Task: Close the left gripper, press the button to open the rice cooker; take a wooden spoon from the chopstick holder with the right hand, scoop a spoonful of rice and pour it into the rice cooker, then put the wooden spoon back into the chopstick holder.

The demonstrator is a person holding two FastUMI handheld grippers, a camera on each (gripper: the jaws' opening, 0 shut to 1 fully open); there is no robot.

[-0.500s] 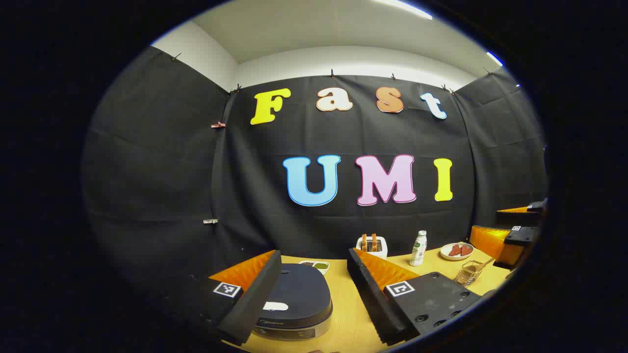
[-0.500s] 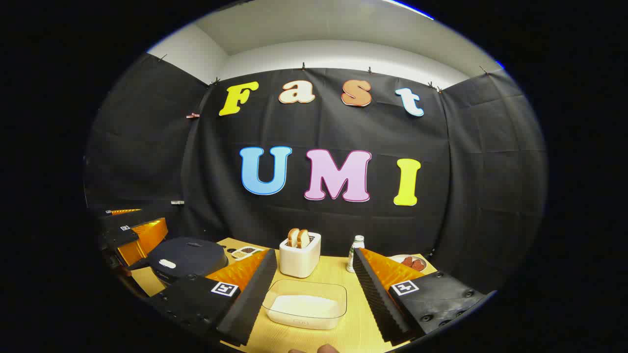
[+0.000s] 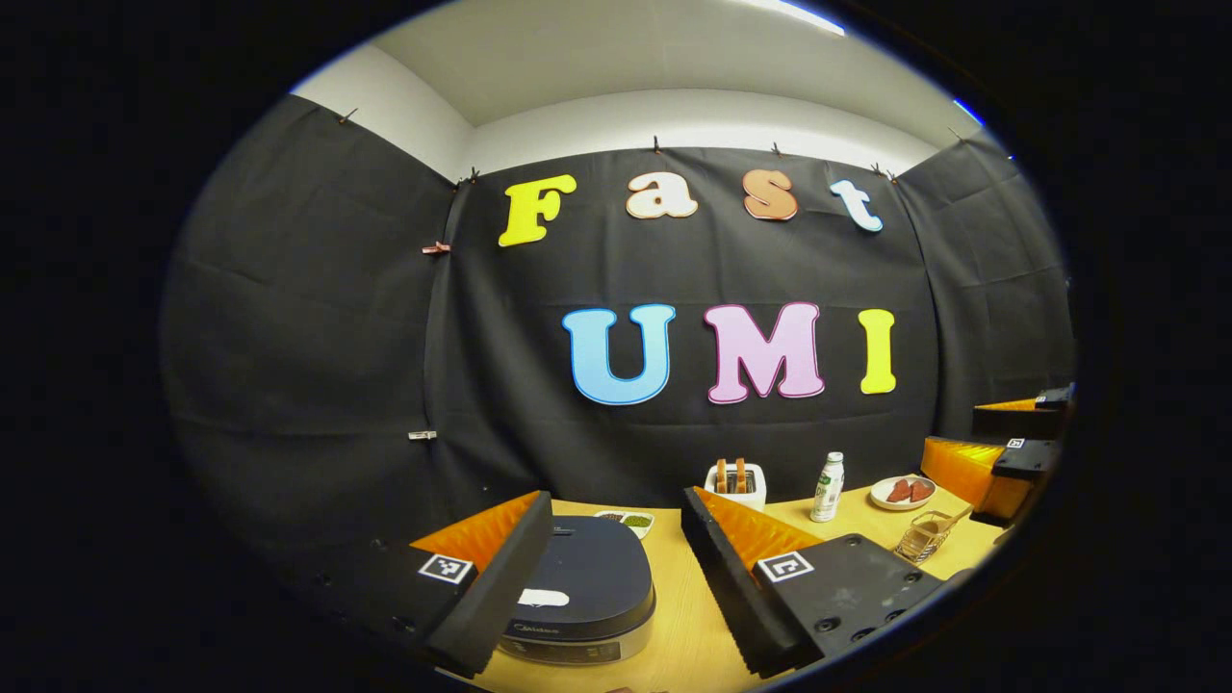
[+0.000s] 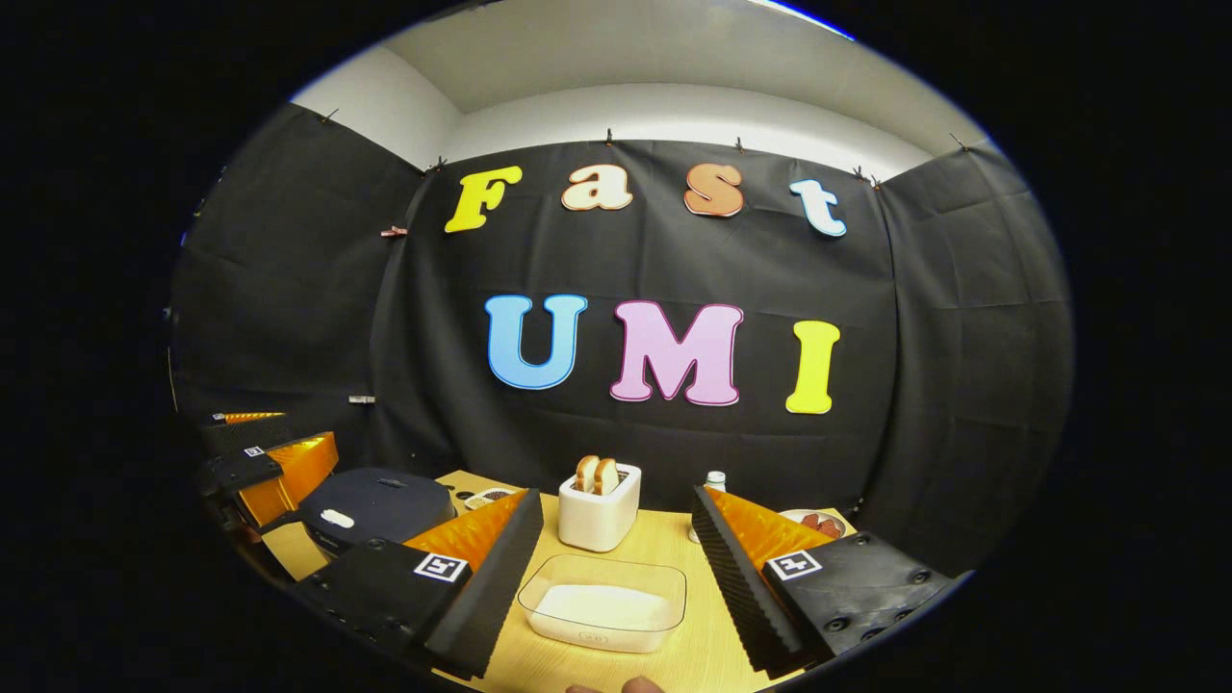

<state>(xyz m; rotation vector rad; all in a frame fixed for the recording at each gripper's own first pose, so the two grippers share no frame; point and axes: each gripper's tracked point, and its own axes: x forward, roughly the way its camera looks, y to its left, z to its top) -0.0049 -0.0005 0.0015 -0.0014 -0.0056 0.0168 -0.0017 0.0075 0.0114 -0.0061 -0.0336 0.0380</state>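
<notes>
The dark rice cooker (image 3: 582,592) with its lid down and a pale button (image 3: 542,598) sits on the wooden table just beyond my left gripper (image 3: 616,534), which stands open above it. A wire chopstick holder (image 3: 919,537) with a wooden spoon (image 3: 948,521) in it stands at the right in the left gripper view. My right gripper (image 4: 616,525) is open over a clear box of white rice (image 4: 603,604). In the right gripper view the rice cooker (image 4: 375,505) lies at the left, with the left gripper (image 4: 279,462) beside it. The right gripper (image 3: 1001,452) shows at the right edge of the left gripper view.
A white toaster (image 4: 599,505) with toast stands behind the rice box. A white bottle (image 3: 827,487), a plate of red food (image 3: 902,492) and a small dish of green and dark bits (image 3: 624,522) sit toward the back of the table (image 3: 683,626).
Both views have shifted slightly; the toaster and rice box sit a little to the right in the right gripper view. Both grippers stay open.
</notes>
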